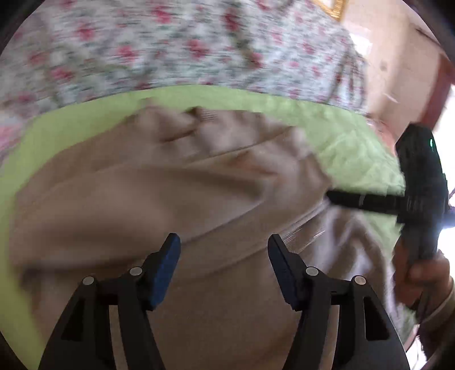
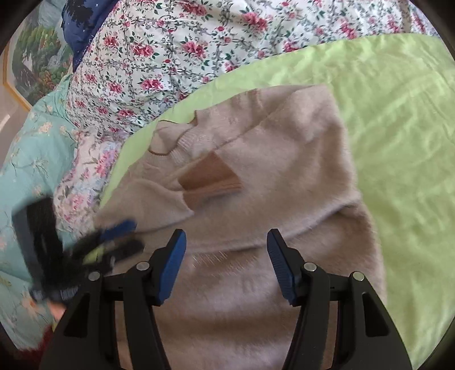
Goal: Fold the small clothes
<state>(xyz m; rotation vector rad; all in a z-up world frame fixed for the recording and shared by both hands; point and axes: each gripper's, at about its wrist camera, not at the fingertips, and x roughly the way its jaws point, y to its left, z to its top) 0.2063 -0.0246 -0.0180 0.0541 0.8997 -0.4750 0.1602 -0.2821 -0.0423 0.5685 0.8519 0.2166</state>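
A beige knit sweater (image 2: 256, 182) lies partly folded on a light green sheet (image 2: 398, 128), its collar toward the far left and a brown label showing. My right gripper (image 2: 226, 264) is open and empty just above the sweater's near part. My left gripper (image 1: 224, 270) is open and empty over the same sweater (image 1: 142, 199); this view is blurred. The left gripper also shows blurred at the left edge of the right wrist view (image 2: 119, 236). The right gripper shows from the side in the left wrist view (image 1: 331, 196), at the sweater's right edge.
A floral bedcover (image 2: 170, 57) lies beyond the green sheet (image 1: 355, 136). A teal flowered cloth (image 2: 28, 159) is at the left, a dark blue cloth (image 2: 82, 25) at the far left. A framed picture (image 2: 37, 62) leans at the left edge.
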